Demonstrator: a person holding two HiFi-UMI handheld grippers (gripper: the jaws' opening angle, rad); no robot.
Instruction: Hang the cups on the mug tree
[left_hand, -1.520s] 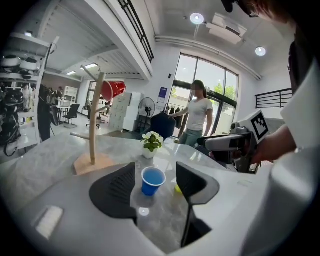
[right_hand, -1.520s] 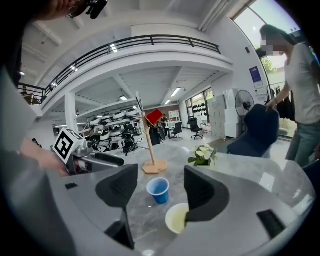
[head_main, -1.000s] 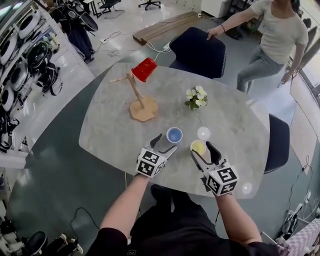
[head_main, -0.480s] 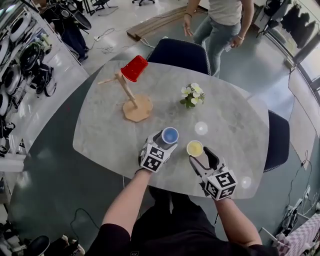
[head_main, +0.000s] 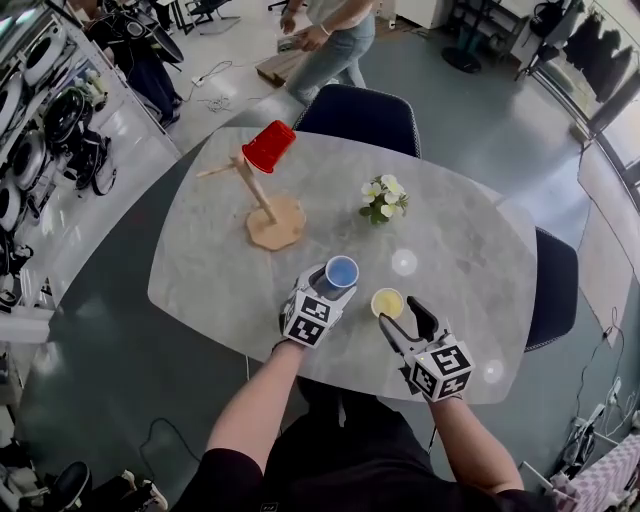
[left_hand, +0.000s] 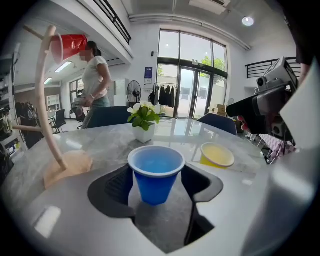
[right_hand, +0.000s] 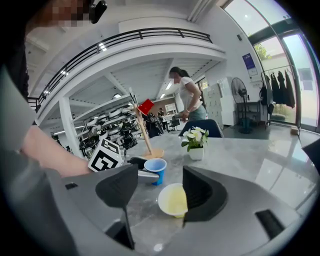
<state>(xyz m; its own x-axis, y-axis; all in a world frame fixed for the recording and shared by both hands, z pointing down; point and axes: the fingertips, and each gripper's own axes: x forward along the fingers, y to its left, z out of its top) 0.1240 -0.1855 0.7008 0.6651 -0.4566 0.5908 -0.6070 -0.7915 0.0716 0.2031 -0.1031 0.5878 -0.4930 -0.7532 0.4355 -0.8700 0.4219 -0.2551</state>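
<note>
The wooden mug tree (head_main: 262, 193) stands at the table's far left with a red cup (head_main: 269, 146) hung upside down on a peg; the left gripper view shows the tree (left_hand: 47, 107) and red cup (left_hand: 70, 46) too. A blue cup (head_main: 341, 272) (left_hand: 155, 172) stands upright between the jaws of my left gripper (head_main: 331, 281) (left_hand: 156, 182). Those jaws have just been closing and flank the cup with small gaps, so the gripper is open. A yellow cup (head_main: 387, 302) (right_hand: 173, 200) sits between the open jaws of my right gripper (head_main: 402, 314) (right_hand: 160, 187), close to the right jaw.
A small white pot of flowers (head_main: 383, 200) stands mid-table. The grey marble table (head_main: 220, 260) has dark chairs at its far side (head_main: 365, 115) and right (head_main: 555, 285). A person (head_main: 330, 40) walks beyond the table. Racks of gear (head_main: 50, 110) line the left.
My left gripper has moved forward and down so its jaws now flank the blue cup. The right gripper has stayed put. The person behind the table has walked to the left.
</note>
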